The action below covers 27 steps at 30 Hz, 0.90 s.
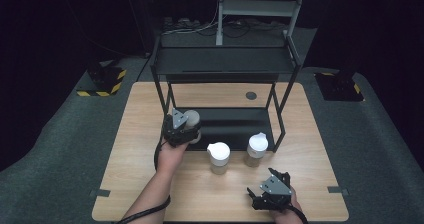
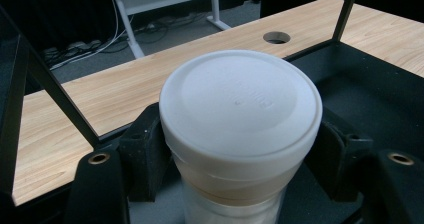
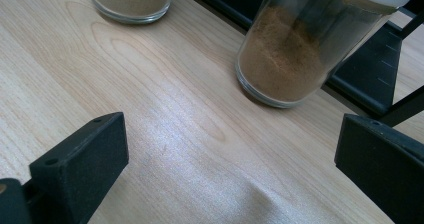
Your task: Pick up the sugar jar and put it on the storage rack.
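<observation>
- The left gripper (image 1: 186, 129) is clamped on a white-lidded jar (image 2: 240, 129); its jaws press the jar just under the lid, at the near left edge of the black rack's (image 1: 227, 64) lower shelf.
- By my reading, the step in hand is carrying this jar onto or off that shelf; which way, I cannot tell.
- The right gripper (image 1: 270, 191) rests near the table's (image 1: 145, 154) near edge, jaws wide apart and holding nothing.
- Two more spice jars (image 1: 218, 156) stand on the table just in front of the rack, between the grippers.
- The next move likely calls for keeping the held jar upright and clear of the rack's left post.
</observation>
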Motion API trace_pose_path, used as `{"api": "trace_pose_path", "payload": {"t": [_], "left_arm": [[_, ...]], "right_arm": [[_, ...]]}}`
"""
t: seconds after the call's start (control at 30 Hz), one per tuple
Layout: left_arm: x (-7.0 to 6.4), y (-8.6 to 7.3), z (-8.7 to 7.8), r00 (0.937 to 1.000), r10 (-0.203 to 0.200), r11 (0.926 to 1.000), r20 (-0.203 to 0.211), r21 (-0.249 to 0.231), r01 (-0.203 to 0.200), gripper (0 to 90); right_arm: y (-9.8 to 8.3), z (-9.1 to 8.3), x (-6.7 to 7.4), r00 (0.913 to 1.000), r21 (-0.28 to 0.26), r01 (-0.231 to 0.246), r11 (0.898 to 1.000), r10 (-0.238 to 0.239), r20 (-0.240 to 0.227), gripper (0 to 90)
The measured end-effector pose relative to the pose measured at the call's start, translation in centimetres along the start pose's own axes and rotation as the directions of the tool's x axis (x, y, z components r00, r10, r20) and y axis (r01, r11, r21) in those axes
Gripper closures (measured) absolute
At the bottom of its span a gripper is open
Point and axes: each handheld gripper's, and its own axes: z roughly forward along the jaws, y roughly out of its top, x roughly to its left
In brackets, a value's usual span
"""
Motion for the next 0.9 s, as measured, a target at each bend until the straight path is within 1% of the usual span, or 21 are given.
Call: {"api": "trace_pose_path", "payload": {"t": [0.17,0.4,0.5,0.63,0.7,0.8,0.9], "left_arm": [[0.10,0.13,0.12,1.0000,0.001,1.0000,-0.001,0.007,-0.001,33.1],[0.10,0.12,0.12,1.0000,0.001,1.0000,-0.001,0.006,-0.001,32.9],[0.12,0.16,0.10,1.0000,-0.007,1.0000,-0.006,0.004,0.007,30.9],[0.14,0.23,0.01,1.0000,-0.005,1.0000,-0.008,0.001,0.005,29.2],[0.13,0.36,-0.13,0.9999,-0.010,0.9999,-0.005,-0.010,0.010,28.1],[0.05,0.50,-0.21,1.0000,0.000,0.9999,-0.006,-0.012,0.000,27.1],[0.00,0.60,-0.26,1.0000,-0.004,0.9999,-0.005,-0.016,0.004,26.0]], "right_arm": [[0.00,-0.01,-0.01,1.0000,-0.001,-0.002,1.000,0.002,-0.001,0.0],[-0.01,-0.02,-0.02,1.0000,-0.001,-0.002,1.000,0.002,-0.001,0.0],[-0.01,-0.01,-0.02,1.0000,-0.001,-0.002,1.000,0.002,-0.001,0.0],[0.00,-0.01,-0.02,1.0000,0.000,-0.003,1.000,0.003,-0.001,0.0],[0.00,0.00,-0.01,1.0000,0.000,-0.001,1.000,0.001,-0.001,0.0],[0.00,0.00,0.00,1.0000,0.000,0.000,1.000,0.000,0.000,0.0],[0.00,-0.01,0.00,1.0000,0.000,0.000,1.000,0.000,0.000,0.0]]}}
